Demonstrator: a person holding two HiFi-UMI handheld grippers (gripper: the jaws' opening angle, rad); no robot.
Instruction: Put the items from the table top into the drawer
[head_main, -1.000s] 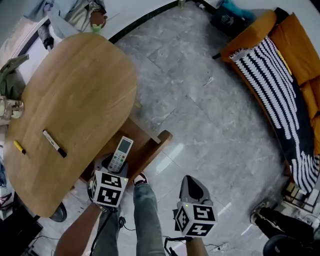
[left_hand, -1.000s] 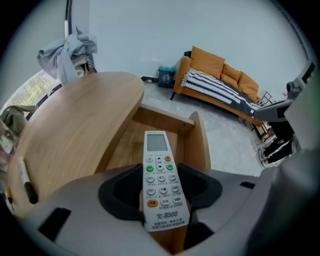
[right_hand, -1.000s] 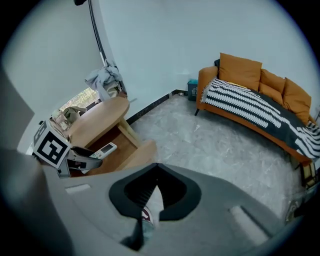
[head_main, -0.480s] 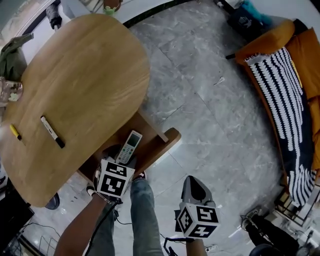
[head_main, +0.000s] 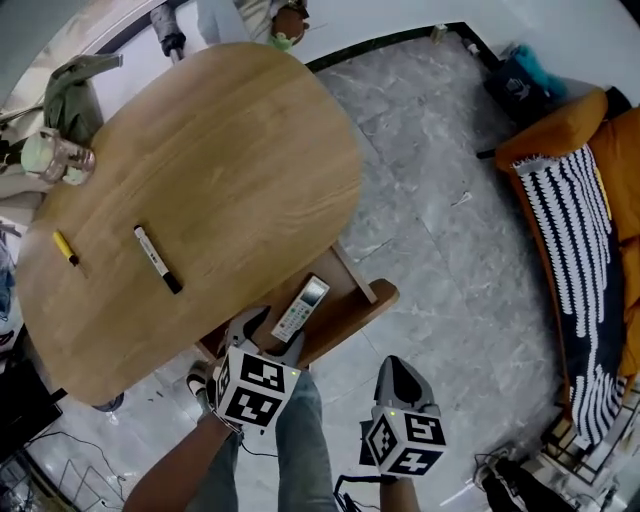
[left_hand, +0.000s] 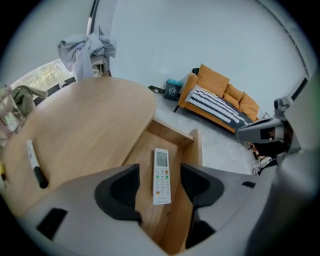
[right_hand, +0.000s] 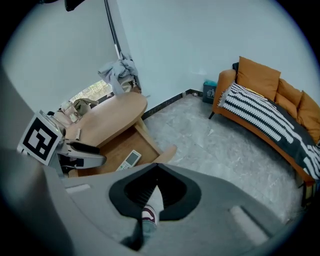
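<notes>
Over the open drawer (head_main: 345, 306) at the near right edge of the table (head_main: 220, 150): left gripper (head_main: 266, 335), tipped steeply down. Spreads its jaws wider at this moment, close to full width, and grips nothing. Frames the white remote (left_hand: 161, 175) in the gap between the two dark pads, yet touches it with neither. Down on the wooden drawer floor: remote lying flat, buttons up, screen end pointing to the far side, roughly in line with the drawer's side walls. Up on the tabletop, towards the near left: white marker (head_main: 158, 259) with a black cap, lying at a slant, and further left a short yellow pen (head_main: 65, 248), well apart from the marker. Off to the right of the drawer, above the grey stone floor (head_main: 450, 260) and just beside the person's denim-clad leg (head_main: 300, 440): right gripper (right_hand: 154, 180). Keeps its jaws pressed together with nothing between them; shows only a shoe and the leg beyond the closed pads.
</notes>
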